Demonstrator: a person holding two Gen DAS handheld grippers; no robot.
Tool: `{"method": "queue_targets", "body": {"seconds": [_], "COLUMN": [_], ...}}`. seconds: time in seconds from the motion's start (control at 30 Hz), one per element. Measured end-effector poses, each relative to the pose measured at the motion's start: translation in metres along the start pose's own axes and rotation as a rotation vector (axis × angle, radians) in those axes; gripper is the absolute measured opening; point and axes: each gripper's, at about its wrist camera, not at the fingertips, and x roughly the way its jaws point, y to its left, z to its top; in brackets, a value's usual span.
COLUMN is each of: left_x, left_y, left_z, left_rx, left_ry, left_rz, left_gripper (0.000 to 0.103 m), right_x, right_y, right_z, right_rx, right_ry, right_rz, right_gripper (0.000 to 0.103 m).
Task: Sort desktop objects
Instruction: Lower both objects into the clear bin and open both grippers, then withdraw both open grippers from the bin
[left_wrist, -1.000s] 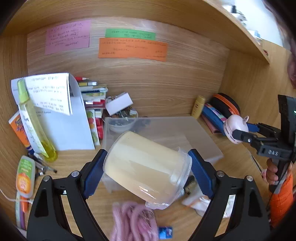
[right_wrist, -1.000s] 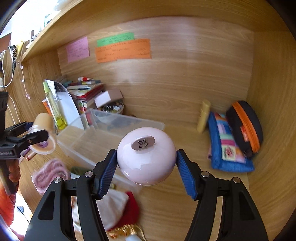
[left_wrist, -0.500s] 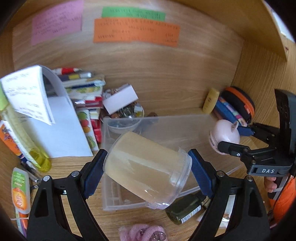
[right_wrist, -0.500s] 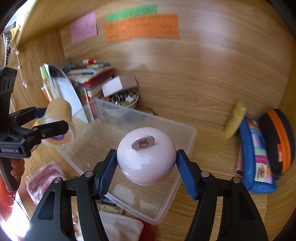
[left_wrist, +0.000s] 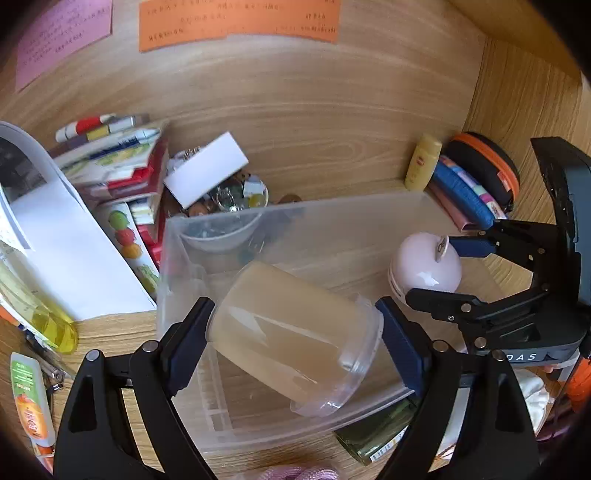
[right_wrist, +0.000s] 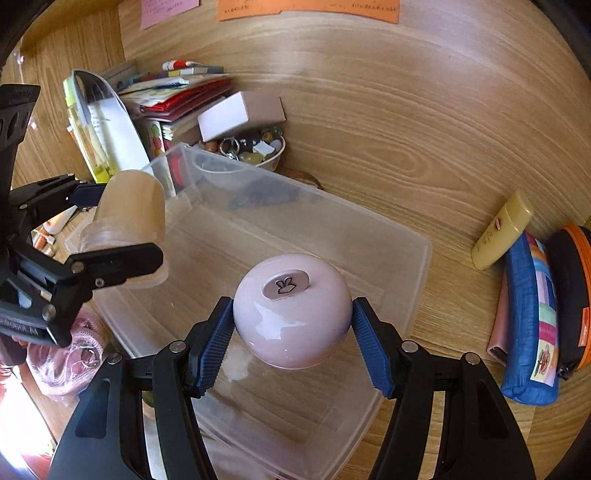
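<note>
Both grippers have come down and forward over the clear plastic bin (left_wrist: 258, 229) since a second ago. Left gripper (left_wrist: 295, 336) fingers pinch a tilted cream jar (left_wrist: 291, 332), held above the bin's near left part. Right gripper (right_wrist: 291, 325) fingers clamp a pink round jar (right_wrist: 291, 317) above the bin's middle. Bowl of trinkets (right_wrist: 255, 147) sits behind the bin.

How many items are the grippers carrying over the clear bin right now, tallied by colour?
Beige, cream jar in left gripper: 1
Pink, round pink container in right gripper: 1
Total: 2, both over the clear bin.
</note>
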Motion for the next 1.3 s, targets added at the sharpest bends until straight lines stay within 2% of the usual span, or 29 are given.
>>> {"method": "queue_targets", "body": {"seconds": [0.3,0.4,0.47,0.63,0.73,0.87,0.93,1.07,1.17,1.3], "left_x": [0.02,0.016,0.011,0.005,0.003,-0.01,-0.018,-0.04,-0.058,-0.08], "left_y": [0.001,-0.001,-0.003,-0.008,-0.009,-0.008,-0.008,-0.003,0.0,0.007], "left_z": [-0.005,-0.005,-0.002,-0.003,-0.006,-0.008,-0.007,-0.008,-0.011,-0.019], "left_rx": [-0.007,0.01,0.023,0.045,0.045,0.036,0.03,0.01,0.006,-0.004], "left_ry": [0.071,0.053,0.037,0.023,0.022,-0.006,-0.027,-0.078,-0.112,-0.147], "left_rz": [0.006,0.042,0.021,0.049,0.051,0.053,0.056,0.058,0.076,0.101], "left_gripper": [0.088,0.079,0.079,0.079,0.08,0.08,0.08,0.091,0.092,0.096], "right_x": [0.013,0.016,0.019,0.022,0.016,-0.001,-0.011,-0.034,-0.05,-0.075], "right_y": [0.008,0.01,0.011,0.012,0.018,0.025,0.026,0.021,0.015,0.012], "right_z": [0.0,0.001,0.002,0.004,0.003,0.001,-0.001,-0.005,-0.007,-0.017], "right_rx": [-0.029,-0.031,-0.03,-0.021,-0.044,-0.071,-0.074,-0.042,-0.007,0.012], "right_ry": [0.05,0.061,0.067,0.077,0.06,0.015,-0.01,-0.061,-0.098,-0.161], "right_rz": [-0.012,-0.006,-0.006,0.001,-0.04,-0.072,-0.078,-0.07,-0.059,-0.102], "right_gripper": [0.061,0.061,0.061,0.061,0.063,0.072,0.072,0.074,0.079,0.081]}}
